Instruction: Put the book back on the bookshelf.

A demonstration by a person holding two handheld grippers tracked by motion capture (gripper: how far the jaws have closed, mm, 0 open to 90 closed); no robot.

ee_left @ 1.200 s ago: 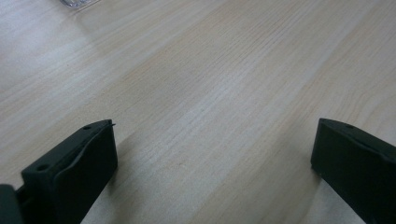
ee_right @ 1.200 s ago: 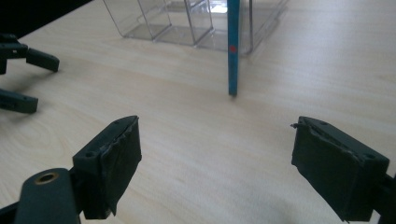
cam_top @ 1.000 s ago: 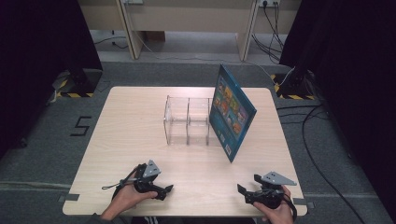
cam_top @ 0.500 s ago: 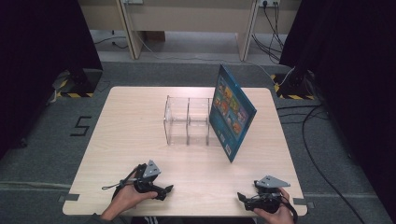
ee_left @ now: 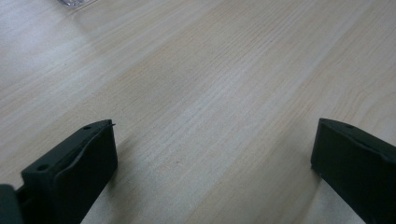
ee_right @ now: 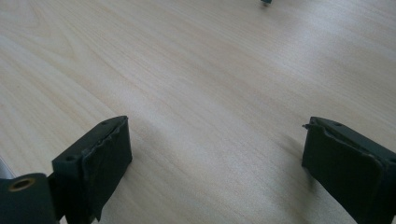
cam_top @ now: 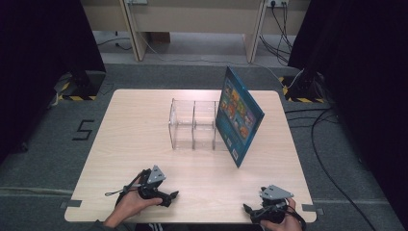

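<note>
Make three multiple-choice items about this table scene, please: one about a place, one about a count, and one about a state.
1. Where does the book stand?
A. Leaning on the right end of the clear rack
B. Flat at the table's left edge
C. Between the left gripper's jaws

2. How many compartments does the rack show?
A. Two
B. Four
C. Six

3. In what state is the left gripper?
A. Shut on the book
B. Open, with nothing between the jaws
C. Shut on the rack

Answers:
1 A: the high view shows the book tilted against the rack's right end.
2 A: one divider splits the rack into two.
3 B: the left gripper view shows the jaws wide apart over bare table.
</note>
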